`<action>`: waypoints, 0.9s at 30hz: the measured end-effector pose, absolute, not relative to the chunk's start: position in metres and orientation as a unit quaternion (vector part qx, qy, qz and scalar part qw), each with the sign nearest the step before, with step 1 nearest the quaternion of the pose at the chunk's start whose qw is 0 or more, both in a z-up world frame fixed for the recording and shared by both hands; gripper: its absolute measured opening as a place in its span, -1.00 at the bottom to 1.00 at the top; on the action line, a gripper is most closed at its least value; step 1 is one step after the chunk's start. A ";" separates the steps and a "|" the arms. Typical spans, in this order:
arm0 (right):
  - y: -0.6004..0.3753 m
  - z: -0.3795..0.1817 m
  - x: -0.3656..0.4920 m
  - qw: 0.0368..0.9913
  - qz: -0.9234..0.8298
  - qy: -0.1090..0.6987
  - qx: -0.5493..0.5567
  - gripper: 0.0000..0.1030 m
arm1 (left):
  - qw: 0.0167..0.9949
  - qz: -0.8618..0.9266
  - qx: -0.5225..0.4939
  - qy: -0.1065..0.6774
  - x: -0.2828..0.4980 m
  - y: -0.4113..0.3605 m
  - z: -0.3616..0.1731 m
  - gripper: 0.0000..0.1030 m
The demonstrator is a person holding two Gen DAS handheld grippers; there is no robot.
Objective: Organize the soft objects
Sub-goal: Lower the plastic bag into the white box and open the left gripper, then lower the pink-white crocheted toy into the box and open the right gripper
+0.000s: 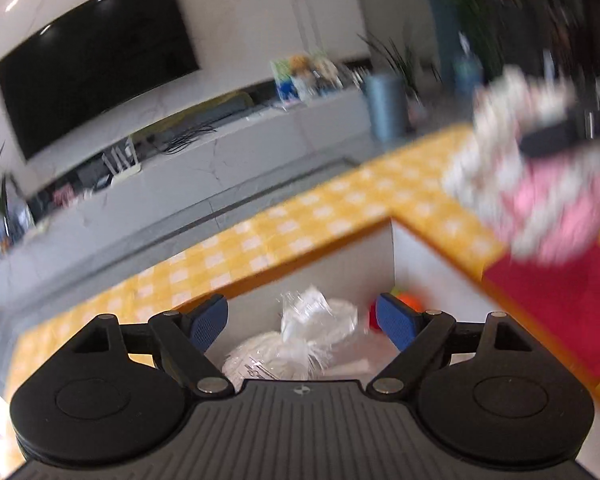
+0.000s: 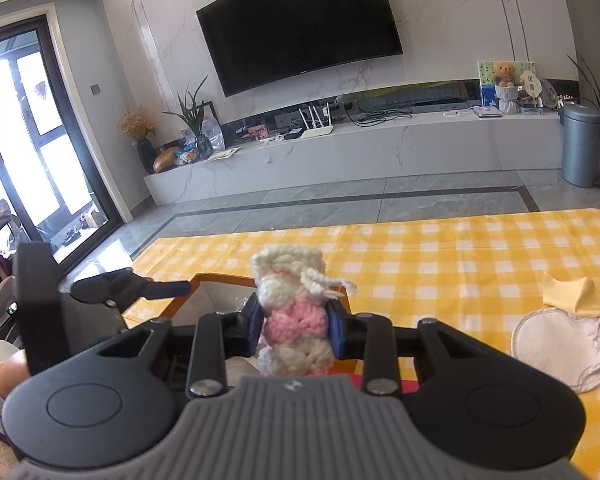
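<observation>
My right gripper [image 2: 296,326] is shut on a pink and cream crocheted piece [image 2: 294,312], held in the air above the table near an open box [image 2: 220,280] with an orange rim. The same piece shows blurred at the right of the left wrist view [image 1: 540,188]. My left gripper [image 1: 302,322] is open and empty, hovering over the box [image 1: 424,260]. Inside the box lie a white item in clear plastic wrap [image 1: 300,340] and small orange and red things [image 1: 404,300]. A white cloth [image 2: 560,346] and a folded yellow cloth [image 2: 572,294] lie on the table at the right.
The table has a yellow checked cloth [image 2: 460,248]. A red sheet [image 1: 560,300] lies beside the box. Beyond the table edge are grey floor, a TV wall, a low white cabinet and a grey bin [image 2: 580,144].
</observation>
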State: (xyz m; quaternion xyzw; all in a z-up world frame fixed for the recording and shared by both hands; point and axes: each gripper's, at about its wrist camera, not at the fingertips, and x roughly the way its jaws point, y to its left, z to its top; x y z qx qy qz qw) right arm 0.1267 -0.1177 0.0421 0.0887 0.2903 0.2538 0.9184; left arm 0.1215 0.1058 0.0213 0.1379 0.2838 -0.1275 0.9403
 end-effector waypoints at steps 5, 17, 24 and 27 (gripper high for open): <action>-0.097 0.041 0.128 0.918 0.250 0.298 0.073 -0.47 | 0.955 -0.097 0.072 0.272 0.118 0.137 0.039 0.91; -0.017 0.013 0.166 0.915 0.205 0.348 0.009 -0.47 | 0.963 -0.022 0.001 0.268 0.122 0.178 0.054 0.91; 0.031 -0.039 0.221 0.878 0.186 0.440 0.022 -0.47 | 0.962 0.008 0.019 0.274 0.127 0.188 0.050 0.91; 0.046 -0.045 0.225 0.876 0.184 0.446 0.006 -0.47 | 0.963 0.017 0.013 0.270 0.125 0.191 0.052 0.91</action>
